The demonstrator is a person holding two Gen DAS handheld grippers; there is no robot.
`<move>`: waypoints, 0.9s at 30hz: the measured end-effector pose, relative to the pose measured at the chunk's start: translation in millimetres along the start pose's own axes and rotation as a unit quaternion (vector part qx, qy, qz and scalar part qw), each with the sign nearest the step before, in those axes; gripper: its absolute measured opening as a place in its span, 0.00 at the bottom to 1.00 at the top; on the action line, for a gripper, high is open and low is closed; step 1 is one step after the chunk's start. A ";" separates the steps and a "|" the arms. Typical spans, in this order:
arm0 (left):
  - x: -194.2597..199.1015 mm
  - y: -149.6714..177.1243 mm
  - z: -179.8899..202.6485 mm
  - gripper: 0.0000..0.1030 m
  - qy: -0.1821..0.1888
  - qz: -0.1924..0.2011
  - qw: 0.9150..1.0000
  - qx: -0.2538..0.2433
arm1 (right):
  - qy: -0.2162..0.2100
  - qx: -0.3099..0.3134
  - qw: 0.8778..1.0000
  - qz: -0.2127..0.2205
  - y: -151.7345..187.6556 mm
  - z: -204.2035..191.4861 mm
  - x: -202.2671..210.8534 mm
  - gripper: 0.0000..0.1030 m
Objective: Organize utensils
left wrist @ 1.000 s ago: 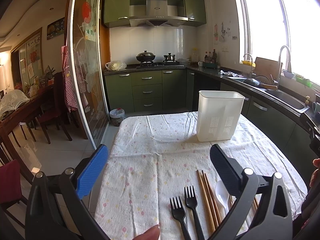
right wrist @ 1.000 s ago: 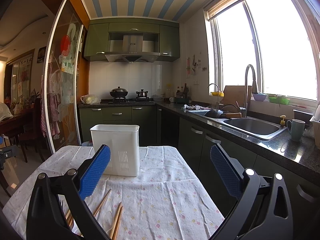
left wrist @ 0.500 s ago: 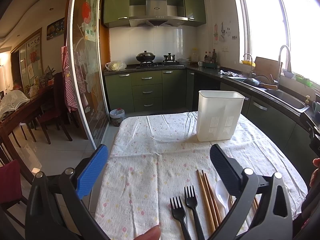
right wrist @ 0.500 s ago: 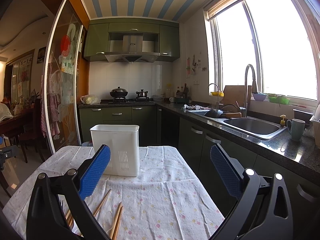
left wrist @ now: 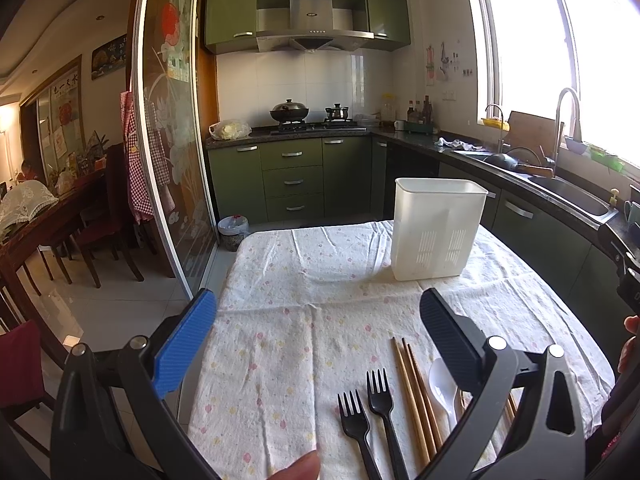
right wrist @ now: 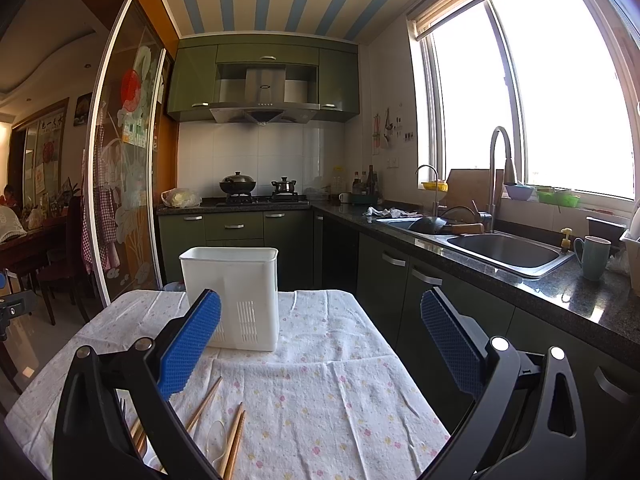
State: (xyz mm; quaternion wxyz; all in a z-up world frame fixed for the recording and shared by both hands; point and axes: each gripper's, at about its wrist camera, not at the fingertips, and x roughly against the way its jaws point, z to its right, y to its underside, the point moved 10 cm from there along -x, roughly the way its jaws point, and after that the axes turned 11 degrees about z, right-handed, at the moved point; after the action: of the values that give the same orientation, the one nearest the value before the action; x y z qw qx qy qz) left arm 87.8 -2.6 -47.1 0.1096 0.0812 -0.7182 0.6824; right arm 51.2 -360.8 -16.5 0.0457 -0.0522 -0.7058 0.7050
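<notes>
Opening step of the sorting task, judged from the layout: every utensil lies flat on the cloth and the holder appears empty, though its interior is hidden.

Left wrist view, near to far. The left gripper (left wrist: 316, 340) fills the lower frame with its jaws spread wide, the blue ribbed pad (left wrist: 185, 344) at lower left and the dark pad at lower right; nothing lies between them and neither touches anything. A fingertip (left wrist: 298, 467) shows at the bottom edge. In the lower centre-right lie two black plastic forks (left wrist: 370, 420) side by side, just right of them thin brown wooden chopsticks (left wrist: 416, 394), then a white plastic spoon (left wrist: 442, 386) partly hidden by the right jaw. All rest on the white floral tablecloth (left wrist: 304, 332). Right of centre stands the tall white rectangular plastic utensil holder with slotted base (left wrist: 436, 228), upright, well apart from the utensils.

Right wrist view. The right gripper (right wrist: 320, 344) is likewise fully parted and empty, hovering above the cloth; more chopsticks and a clear spoon show at lower left, the holder in the middle left.

The next move probably calls for lowering one gripper over a single utensil, jaws straddling its handle, and narrowing considerably before closing, since the handles are thin and lie close together.
</notes>
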 end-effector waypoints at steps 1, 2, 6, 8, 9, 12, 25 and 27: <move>-0.6 1.0 0.6 0.94 0.002 -0.003 1.000 0.002 | 0.000 0.000 1.000 0.000 -0.3 0.1 0.1 0.96; -1.8 2.3 1.5 0.94 0.006 -0.007 1.000 0.006 | 0.000 0.000 1.000 -0.002 1.5 -0.2 -0.3 0.96; -13.1 16.2 6.2 0.94 0.023 -0.055 0.998 0.036 | -0.001 -0.001 1.000 -0.003 4.6 -0.7 -1.0 0.96; -20.0 26.2 8.7 0.94 0.028 -0.091 0.994 0.049 | -0.003 -0.002 1.000 -0.006 8.2 -1.7 -1.8 0.96; -23.6 31.9 10.0 0.94 0.030 -0.110 0.992 0.052 | -0.005 -0.002 1.000 -0.010 10.3 -3.0 -2.9 0.96; -36.3 52.7 16.3 0.94 0.039 -0.181 0.981 0.064 | -0.026 0.001 0.999 -0.040 21.5 -11.1 -11.4 0.96; -47.6 148.7 36.7 0.92 0.051 -0.459 0.879 0.122 | -0.136 -0.027 0.923 -0.359 121.1 -49.9 -48.3 0.96; -43.3 159.4 37.1 0.83 0.043 -0.481 0.867 0.120 | -0.135 -0.032 0.917 -0.373 129.1 -46.4 -48.8 0.96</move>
State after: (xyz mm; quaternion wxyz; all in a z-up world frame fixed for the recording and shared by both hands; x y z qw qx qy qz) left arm 85.3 -32.2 -213.8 0.4445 0.4000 -0.4975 0.6284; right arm 107.2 -321.6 -145.0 0.2077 0.3094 -0.6954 0.6145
